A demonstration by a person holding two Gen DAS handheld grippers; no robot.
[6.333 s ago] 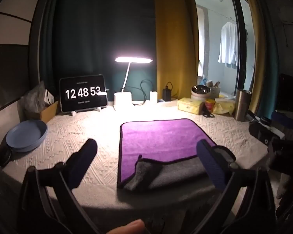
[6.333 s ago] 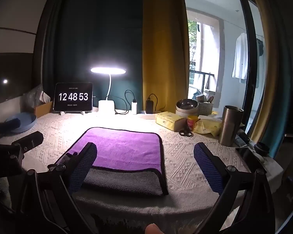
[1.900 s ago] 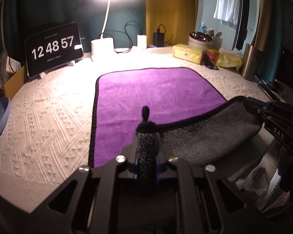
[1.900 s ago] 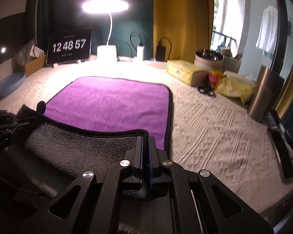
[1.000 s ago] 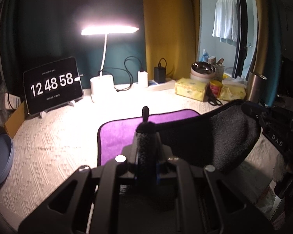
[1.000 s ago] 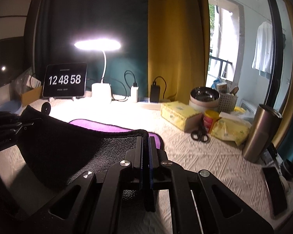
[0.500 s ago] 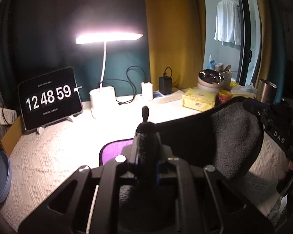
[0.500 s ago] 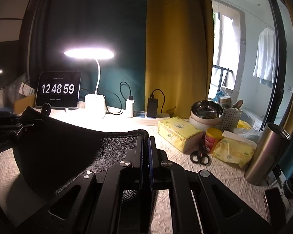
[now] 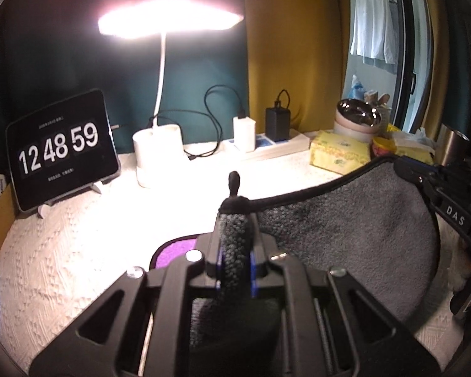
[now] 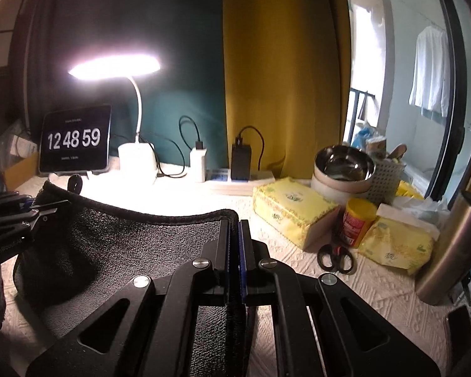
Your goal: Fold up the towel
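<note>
The left gripper (image 9: 235,248) is clenched on one corner of the towel (image 9: 345,232), and the right gripper (image 10: 234,251) is clenched on the neighbouring corner. The gripped black-bound edge hangs between them above the table (image 9: 62,251), running side to side and parallel to the table's near edge, grey underside towards the cameras. A purple corner (image 9: 175,249) lies flat on the white tablecloth below. The clock tablet (image 9: 59,147) and lamp (image 9: 160,154) stand along the far edge.
</note>
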